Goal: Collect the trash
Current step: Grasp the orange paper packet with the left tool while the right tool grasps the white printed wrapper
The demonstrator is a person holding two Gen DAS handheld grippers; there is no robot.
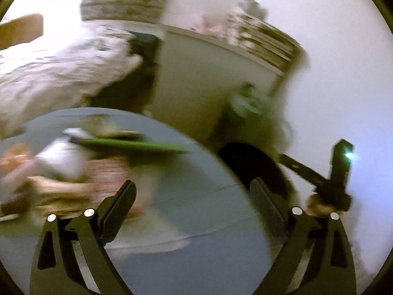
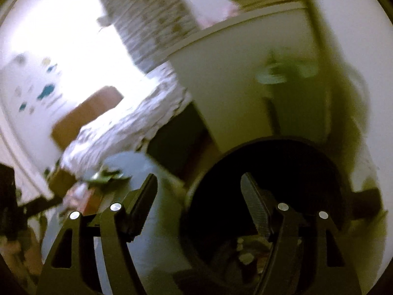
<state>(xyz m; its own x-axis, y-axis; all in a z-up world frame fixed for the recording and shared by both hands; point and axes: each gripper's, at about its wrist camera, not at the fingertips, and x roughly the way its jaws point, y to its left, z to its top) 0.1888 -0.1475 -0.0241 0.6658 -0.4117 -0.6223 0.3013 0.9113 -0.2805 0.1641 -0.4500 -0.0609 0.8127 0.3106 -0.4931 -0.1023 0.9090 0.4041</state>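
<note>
Both views are motion-blurred. My left gripper (image 1: 194, 191) is open and empty above the round grey table (image 1: 201, 221). On the table's left lie blurred wrappers and paper trash (image 1: 73, 172) and a flat green item (image 1: 132, 143). A round black bin (image 1: 255, 167) stands past the table's right edge. My right gripper (image 2: 199, 186) is open and empty, right over the black bin's (image 2: 213, 196) mouth; crumpled trash (image 2: 245, 253) lies inside it. The other gripper (image 1: 336, 172) shows at the right of the left wrist view.
A white cabinet (image 1: 208, 73) stands behind the table with stacked things on top. A bed with patterned cover (image 1: 61, 68) is at the left. A brown box (image 2: 86, 113) sits by the bed. The grey table's edge (image 2: 157, 221) adjoins the bin.
</note>
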